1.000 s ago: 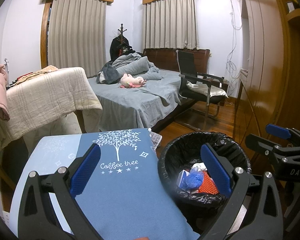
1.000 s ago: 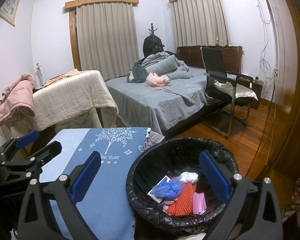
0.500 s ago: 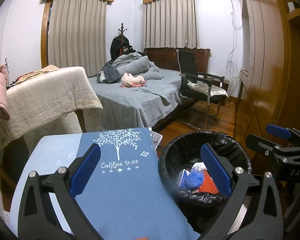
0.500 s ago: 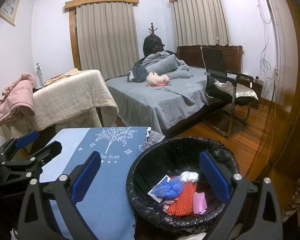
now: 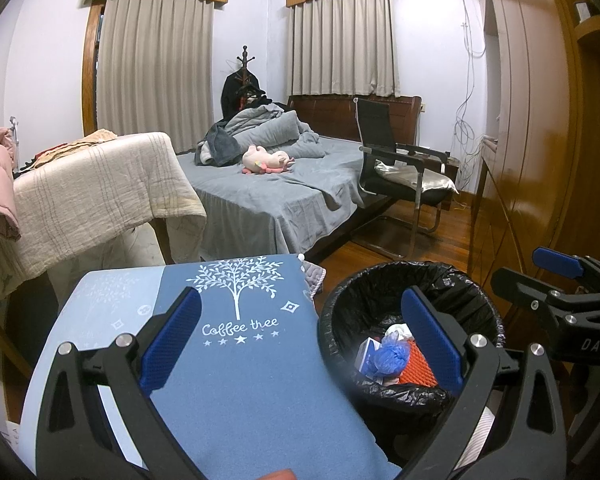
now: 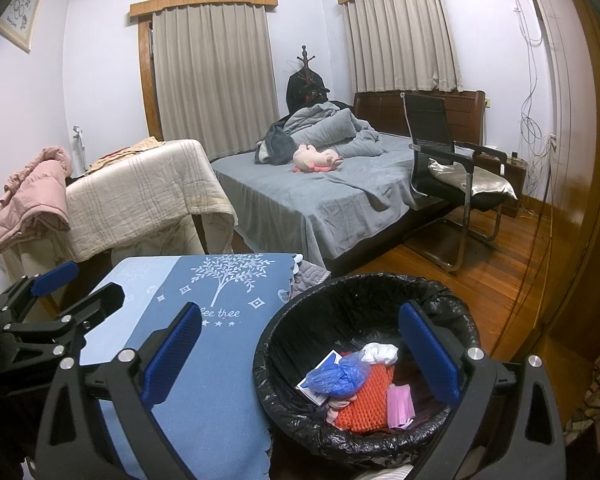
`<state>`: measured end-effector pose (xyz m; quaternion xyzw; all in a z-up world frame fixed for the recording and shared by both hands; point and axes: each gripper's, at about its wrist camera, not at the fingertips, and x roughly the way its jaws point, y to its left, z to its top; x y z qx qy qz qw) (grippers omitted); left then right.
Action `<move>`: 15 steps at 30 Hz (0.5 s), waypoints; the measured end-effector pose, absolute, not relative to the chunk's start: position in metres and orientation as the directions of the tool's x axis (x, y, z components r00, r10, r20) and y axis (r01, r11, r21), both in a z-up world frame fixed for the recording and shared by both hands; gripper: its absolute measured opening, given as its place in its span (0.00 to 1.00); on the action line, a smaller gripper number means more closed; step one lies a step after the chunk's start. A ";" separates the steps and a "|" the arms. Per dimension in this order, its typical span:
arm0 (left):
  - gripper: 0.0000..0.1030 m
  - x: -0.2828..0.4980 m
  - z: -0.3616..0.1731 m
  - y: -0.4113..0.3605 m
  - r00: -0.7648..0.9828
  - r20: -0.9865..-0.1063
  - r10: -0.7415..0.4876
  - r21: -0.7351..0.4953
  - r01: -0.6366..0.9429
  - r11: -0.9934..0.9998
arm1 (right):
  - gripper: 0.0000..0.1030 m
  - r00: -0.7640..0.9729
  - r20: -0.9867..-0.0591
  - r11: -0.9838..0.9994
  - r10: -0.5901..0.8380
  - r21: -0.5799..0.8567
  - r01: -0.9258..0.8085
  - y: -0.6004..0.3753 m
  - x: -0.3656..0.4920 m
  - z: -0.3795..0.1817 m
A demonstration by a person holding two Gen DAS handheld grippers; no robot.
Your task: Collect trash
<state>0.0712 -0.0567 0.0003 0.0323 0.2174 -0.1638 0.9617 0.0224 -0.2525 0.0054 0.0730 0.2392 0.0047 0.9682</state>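
Note:
A bin lined with a black bag (image 6: 364,292) (image 5: 380,280) stands on the floor beside a table with a blue "Coffee tree" cloth (image 5: 236,380) (image 6: 204,380). Inside the bin lie a crumpled blue bag (image 6: 336,376) (image 5: 390,358), an orange net (image 6: 364,404), a white wad (image 6: 380,352), a pink piece (image 6: 400,400) and a small card (image 6: 320,368). My left gripper (image 5: 300,336) is open and empty over the table's right edge. Over the bin's left rim hovers my right gripper (image 6: 300,340), also open and empty. Each gripper shows at the edge of the other's view.
A grey bed (image 5: 284,196) with a pink plush toy (image 5: 266,160) stands behind the table. A black chair (image 5: 400,172) sits to the right of the bed. Draped cloths cover furniture at left (image 5: 96,192). A wooden wardrobe (image 5: 540,140) lines the right side.

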 end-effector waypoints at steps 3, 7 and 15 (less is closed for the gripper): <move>0.95 0.071 0.000 -0.057 0.852 -0.429 -0.301 -0.009 0.329 0.944 | 0.94 0.885 -0.463 0.989 0.044 0.144 0.026 -0.252 0.022 0.005; 0.95 0.071 0.001 -0.057 0.851 -0.430 -0.301 -0.008 0.330 0.944 | 0.94 0.885 -0.463 0.989 0.044 0.144 0.027 -0.252 0.022 0.005; 0.95 0.071 0.001 -0.058 0.851 -0.430 -0.301 -0.008 0.330 0.944 | 0.94 0.885 -0.463 0.989 0.044 0.144 0.026 -0.252 0.023 0.006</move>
